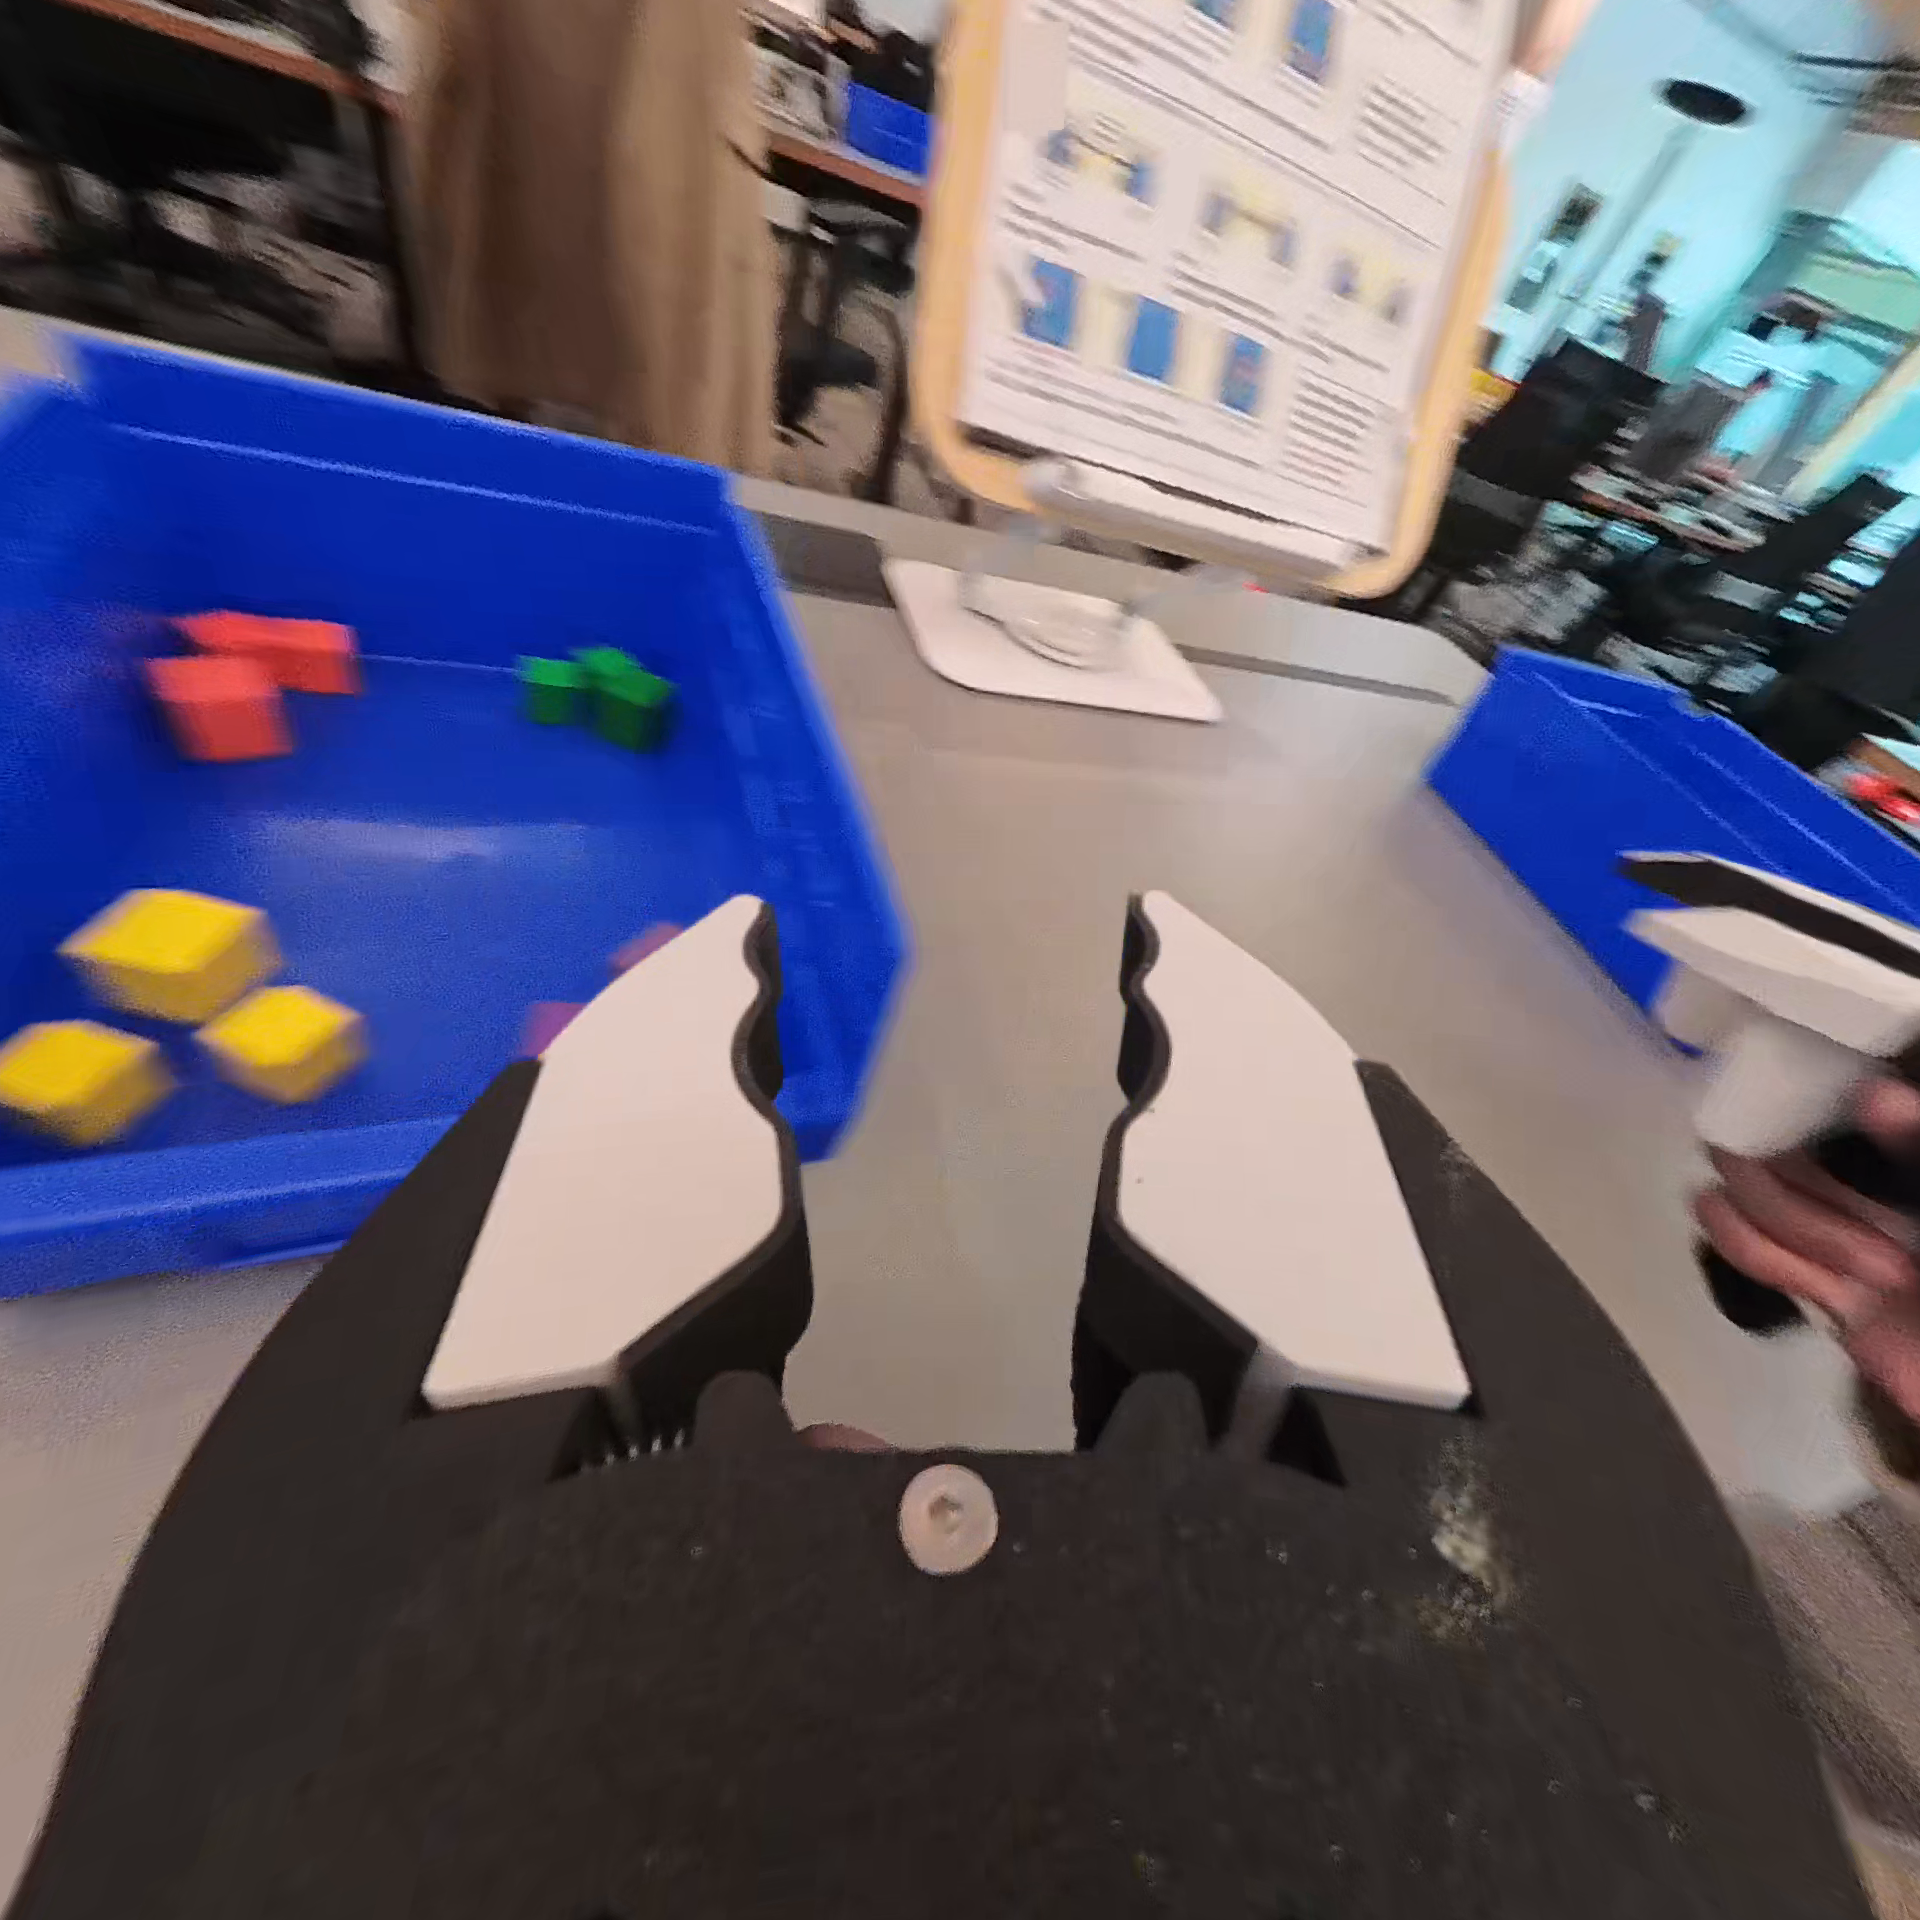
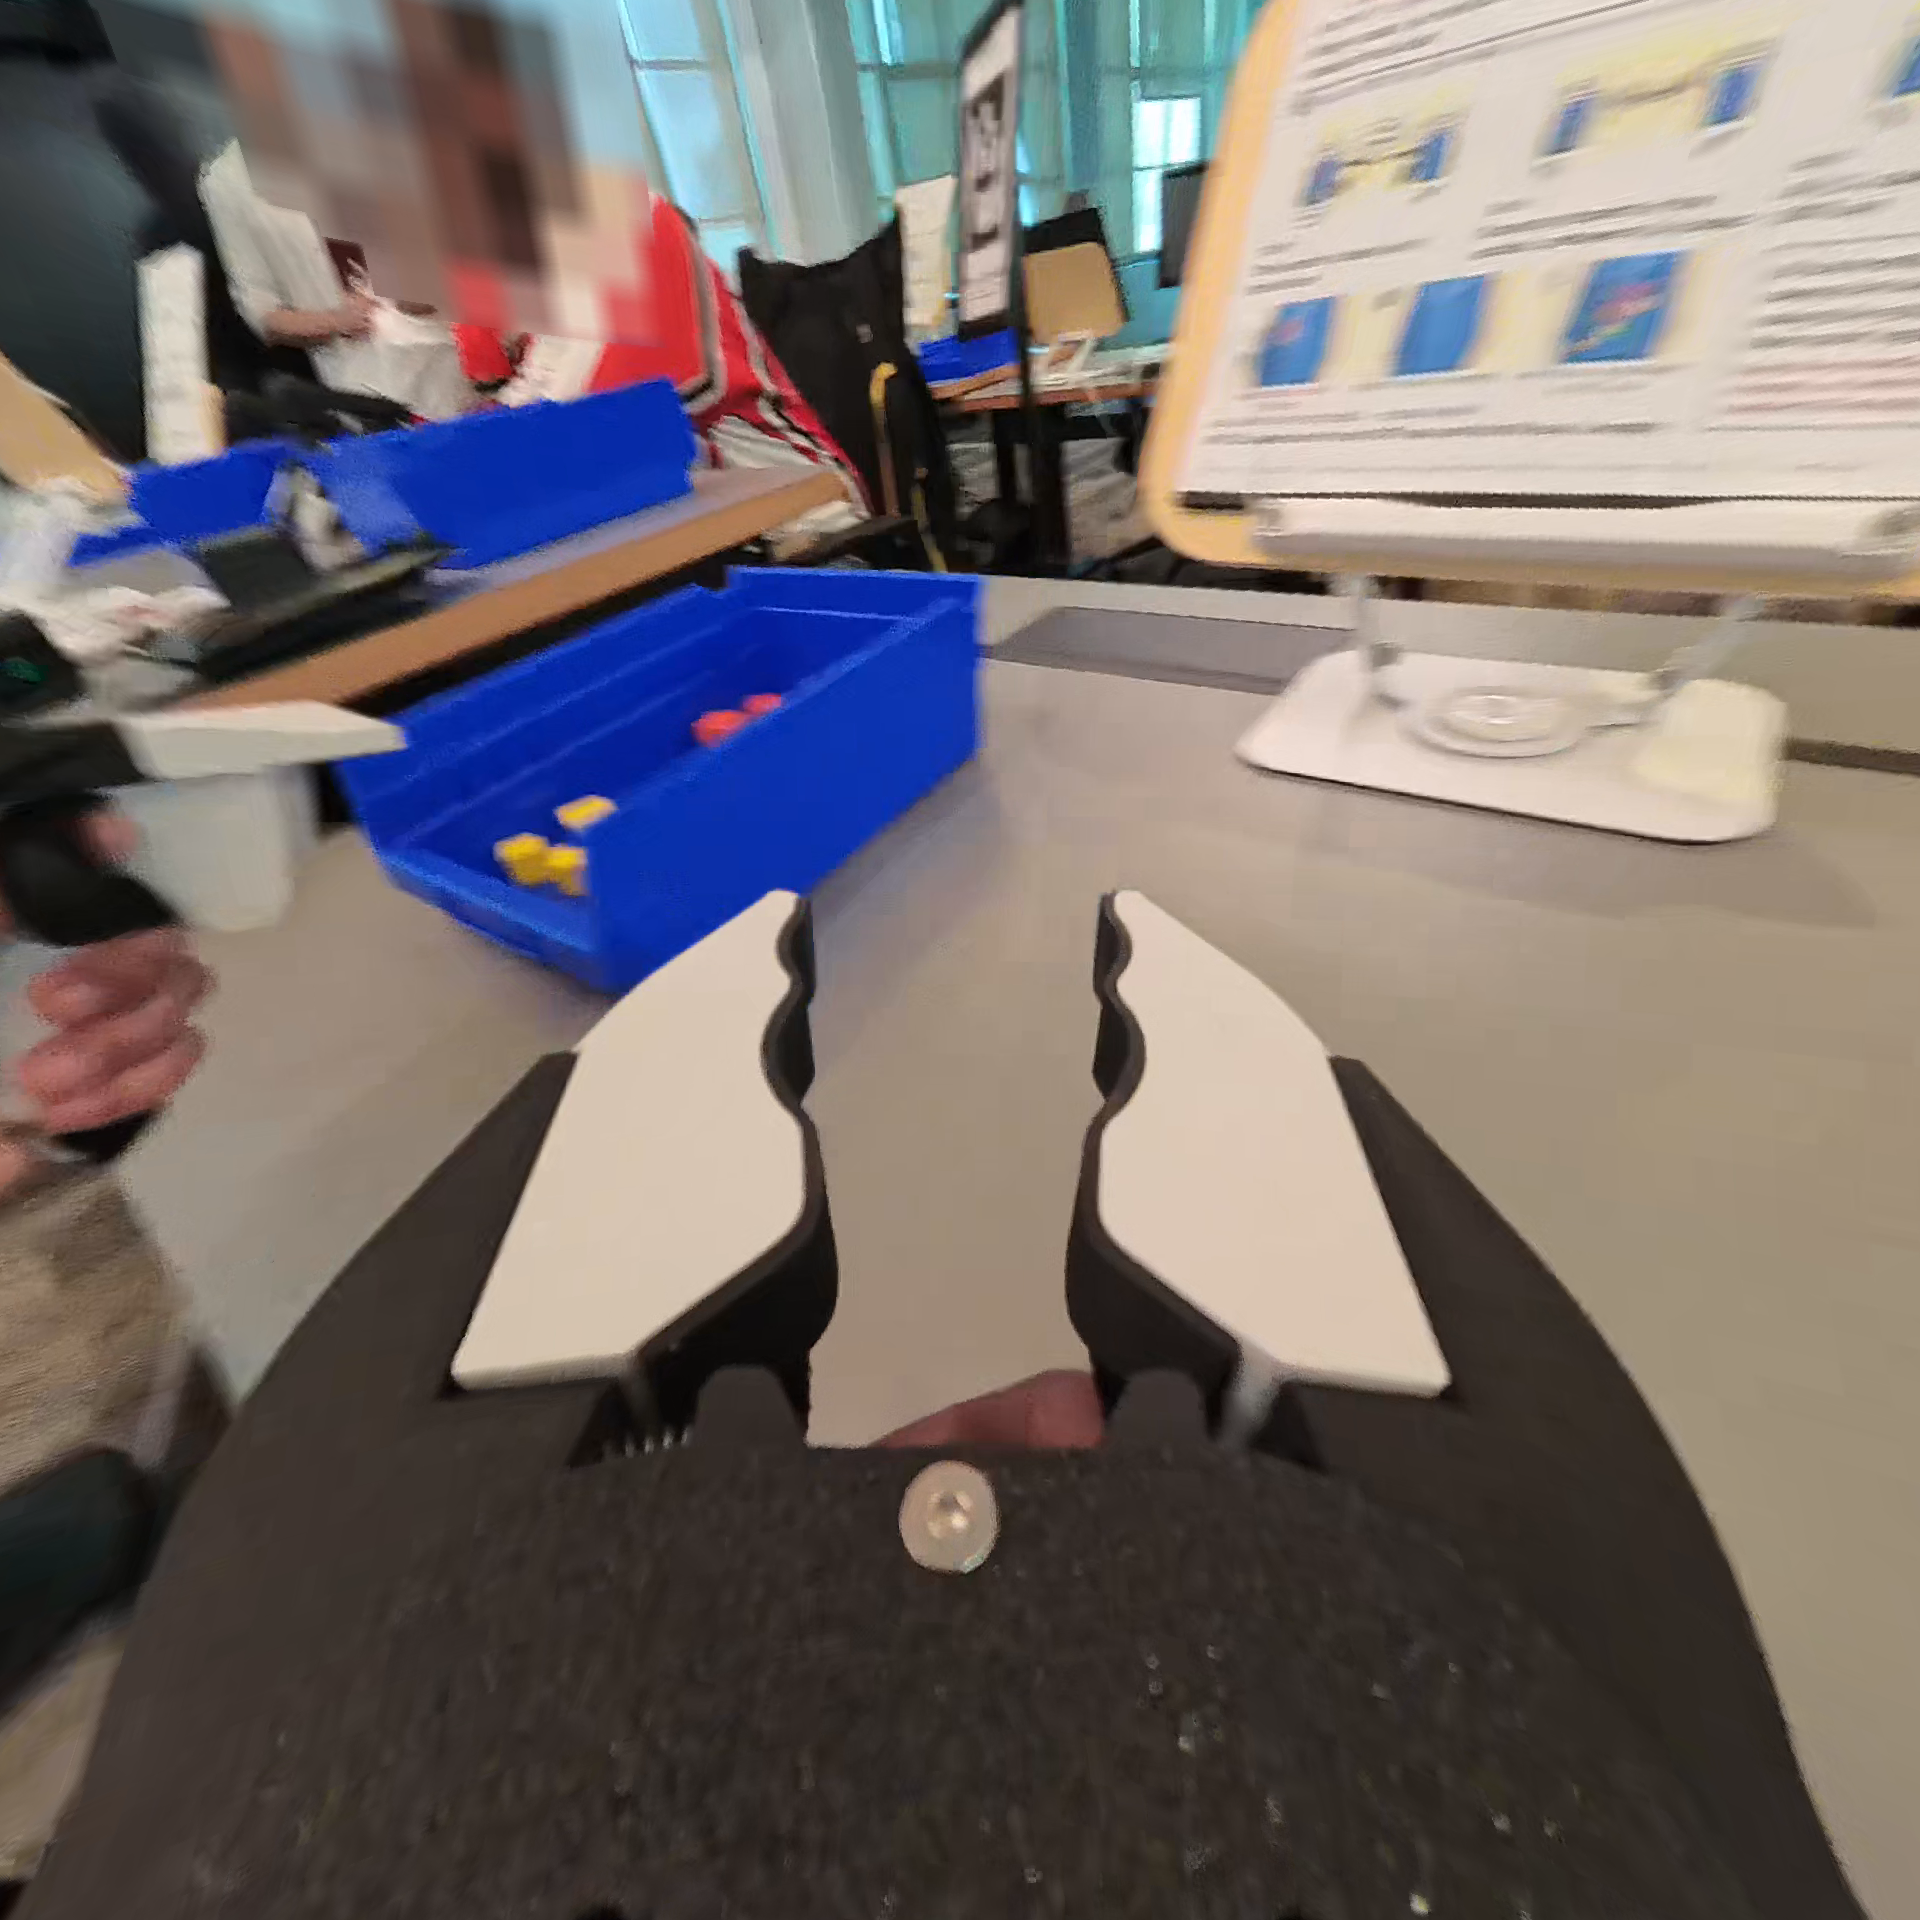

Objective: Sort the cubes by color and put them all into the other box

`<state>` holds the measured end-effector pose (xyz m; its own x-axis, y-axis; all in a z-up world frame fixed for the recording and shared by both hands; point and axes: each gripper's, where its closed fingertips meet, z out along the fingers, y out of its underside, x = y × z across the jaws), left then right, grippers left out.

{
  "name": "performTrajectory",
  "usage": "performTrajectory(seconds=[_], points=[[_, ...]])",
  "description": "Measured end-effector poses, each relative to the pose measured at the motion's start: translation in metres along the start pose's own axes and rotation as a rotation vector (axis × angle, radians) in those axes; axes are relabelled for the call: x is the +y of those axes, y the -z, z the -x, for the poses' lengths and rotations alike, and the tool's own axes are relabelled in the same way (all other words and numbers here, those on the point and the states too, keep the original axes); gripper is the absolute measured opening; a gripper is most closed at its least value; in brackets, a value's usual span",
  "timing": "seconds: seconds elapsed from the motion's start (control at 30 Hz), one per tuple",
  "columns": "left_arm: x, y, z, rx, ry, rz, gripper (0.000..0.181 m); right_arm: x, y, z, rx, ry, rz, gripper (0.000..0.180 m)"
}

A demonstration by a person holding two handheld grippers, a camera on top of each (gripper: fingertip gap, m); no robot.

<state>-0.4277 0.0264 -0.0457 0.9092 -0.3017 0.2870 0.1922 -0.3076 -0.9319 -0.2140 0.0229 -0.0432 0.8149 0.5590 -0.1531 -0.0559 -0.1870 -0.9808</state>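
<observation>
Left gripper (image 1: 945, 935) and right gripper (image 2: 951, 925) both gape empty over bare table (image 1: 1195, 883); sorted cubes (image 1: 208, 987) sit in left box (image 1: 810, 831), document stand (image 1: 1049, 644) behind.

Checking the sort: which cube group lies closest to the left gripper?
The purple cubes, partly hidden behind the left gripper; yellow, red and green lie farther off.

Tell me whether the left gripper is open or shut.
Open. The left gripper has its jaws spread apart with bare grey table showing between them, nothing held.
</observation>
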Motion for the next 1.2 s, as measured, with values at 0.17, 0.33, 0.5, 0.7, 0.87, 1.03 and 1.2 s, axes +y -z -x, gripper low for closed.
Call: performTrajectory(seconds=[0.17,0.33,0.5,0.7,0.87,1.03,1.2], points=[[0.034,-0.048,-0.065,0.055,-0.041,0.053,0.061,0.038,0.024,-0.114,0.172,0.056,0.156,0.064],[0.046,-0.083,-0.089,-0.012,-0.17,0.0,0.058,0.049,0.047,-0.145,0.236,0.006,0.048,0.062],[0.057,-0.085,-0.092,-0.038,-0.245,-0.031,0.053,0.046,0.065,-0.151,0.27,-0.004,0.012,0.061],[0.07,-0.072,-0.089,-0.041,-0.252,-0.029,0.053,0.042,0.074,-0.149,0.295,0.021,-0.033,0.055],[0.073,-0.067,-0.09,-0.041,-0.261,-0.032,0.053,0.04,0.075,-0.142,0.29,0.08,-0.046,0.053],[0.076,-0.068,-0.093,-0.045,-0.297,-0.014,0.051,0.041,0.073,-0.139,0.287,0.101,-0.031,0.052],[0.079,-0.071,-0.094,-0.046,-0.307,0.01,0.051,0.041,0.073,-0.141,0.278,0.079,-0.034,0.051]])
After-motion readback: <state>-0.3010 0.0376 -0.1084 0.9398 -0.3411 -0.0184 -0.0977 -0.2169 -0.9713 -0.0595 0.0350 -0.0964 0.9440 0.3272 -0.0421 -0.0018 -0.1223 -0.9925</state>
